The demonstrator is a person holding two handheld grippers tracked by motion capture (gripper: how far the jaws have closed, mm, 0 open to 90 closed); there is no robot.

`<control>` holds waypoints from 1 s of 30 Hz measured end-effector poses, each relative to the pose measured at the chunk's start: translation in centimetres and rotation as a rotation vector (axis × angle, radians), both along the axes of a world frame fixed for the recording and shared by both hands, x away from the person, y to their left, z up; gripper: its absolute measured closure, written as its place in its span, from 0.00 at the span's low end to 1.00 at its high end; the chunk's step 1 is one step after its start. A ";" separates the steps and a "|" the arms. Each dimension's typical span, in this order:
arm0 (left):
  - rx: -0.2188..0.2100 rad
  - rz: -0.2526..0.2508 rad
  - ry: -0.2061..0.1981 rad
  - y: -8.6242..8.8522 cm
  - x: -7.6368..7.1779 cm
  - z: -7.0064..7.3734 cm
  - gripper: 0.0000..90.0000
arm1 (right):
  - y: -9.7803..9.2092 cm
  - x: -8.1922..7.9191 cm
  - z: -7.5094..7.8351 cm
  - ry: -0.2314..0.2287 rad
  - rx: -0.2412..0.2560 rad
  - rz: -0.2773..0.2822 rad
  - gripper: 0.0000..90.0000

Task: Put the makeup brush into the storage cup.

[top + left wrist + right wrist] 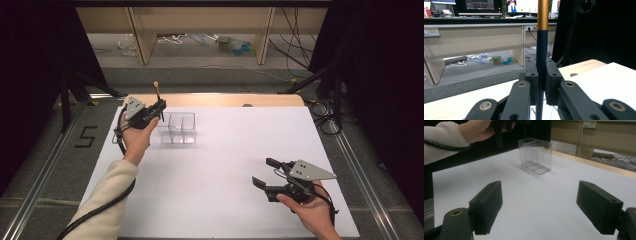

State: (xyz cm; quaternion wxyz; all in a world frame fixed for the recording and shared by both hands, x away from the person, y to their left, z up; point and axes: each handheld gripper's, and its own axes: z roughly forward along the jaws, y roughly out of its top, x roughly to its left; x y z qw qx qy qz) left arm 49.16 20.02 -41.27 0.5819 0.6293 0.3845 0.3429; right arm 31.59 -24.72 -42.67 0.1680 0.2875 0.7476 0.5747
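1. The white table top (210,190) is the biggest thing here. It is flat and bare, and everything I use sits on it or hangs over it.

2. My right gripper (265,172) is low over the near right part of the table. Its two black jaws stand wide apart with nothing between them. In the right gripper view they point across the table at the clear box.

3. My left gripper (159,106) is up at the far left of the table, just beside the clear box. Its jaws are squeezed tight on a thin stick.

4. The clear plastic box (178,128) stands upright on the table. It has a wall inside that splits it into slots (535,158). It looks light and hard, so I think it could slide or tip if I bump it. I cannot see anything in it.

5. The thin stick (541,50) is a pen or a small brush; I cannot tell which. It stands nearly straight up in my left gripper. The part in the jaws is dark, the part higher up is gold, and from the high view I see a light tip (156,84) at the top. It looks stiff, light and smooth, so I think it could slip or twist if I hold it loosely. The best place to hold it is the dark part in the middle, where I hold it now. Its bottom end hangs close to the box, to its left side, not yet in a slot.
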 end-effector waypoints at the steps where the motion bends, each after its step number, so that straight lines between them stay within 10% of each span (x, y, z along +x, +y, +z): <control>1: -0.008 0.000 0.007 0.0 0.0 -0.1 0.92 | 0.0 0.1 0.0 -0.019 -0.003 -0.002 0.24; 30: -0.003 0.010 0.033 0.1 0.2 -1.0 0.92 | 0.0 0.1 -0.1 -0.024 -0.014 -0.006 0.24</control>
